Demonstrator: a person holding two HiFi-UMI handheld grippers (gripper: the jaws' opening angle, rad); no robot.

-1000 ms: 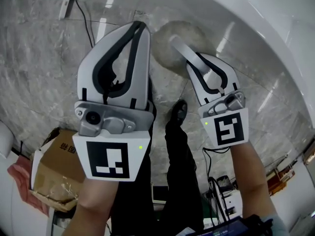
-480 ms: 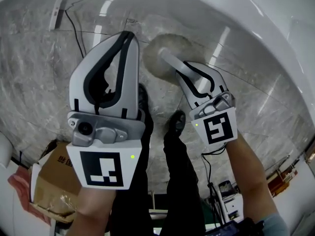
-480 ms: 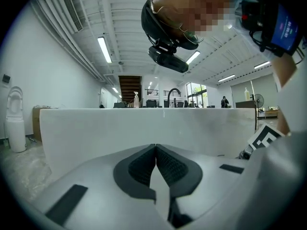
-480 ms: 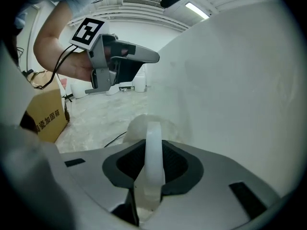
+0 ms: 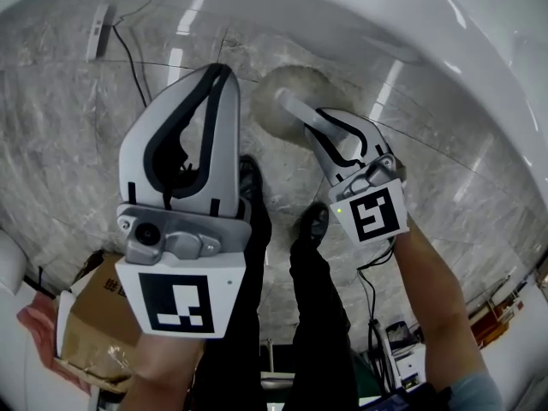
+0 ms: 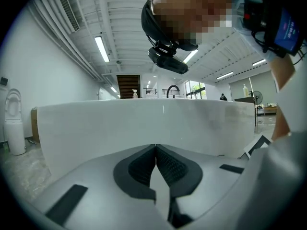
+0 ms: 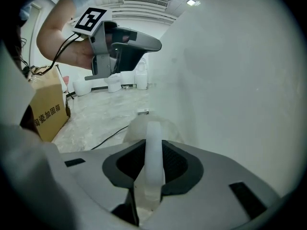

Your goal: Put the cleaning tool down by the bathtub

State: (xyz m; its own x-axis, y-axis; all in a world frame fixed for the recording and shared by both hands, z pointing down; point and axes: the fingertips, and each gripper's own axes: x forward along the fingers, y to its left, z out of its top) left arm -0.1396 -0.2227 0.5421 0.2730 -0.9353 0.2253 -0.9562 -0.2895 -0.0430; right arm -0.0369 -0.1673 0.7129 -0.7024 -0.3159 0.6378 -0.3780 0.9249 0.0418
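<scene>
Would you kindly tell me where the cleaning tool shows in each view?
Head view: cleaning tool at upper centre.
Left gripper view: not in it.
Right gripper view: lower centre, clamped between the jaws.
Shared landmark: the white bathtub, in all three.

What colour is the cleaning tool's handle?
The handle is translucent white, clearest in right gripper view.

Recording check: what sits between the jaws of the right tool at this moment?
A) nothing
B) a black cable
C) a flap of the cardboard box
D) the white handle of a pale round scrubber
D: the right gripper view shows the right tool clamped on the white handle, with the pale round scrubber head just beyond, beside the white bathtub wall.
</scene>
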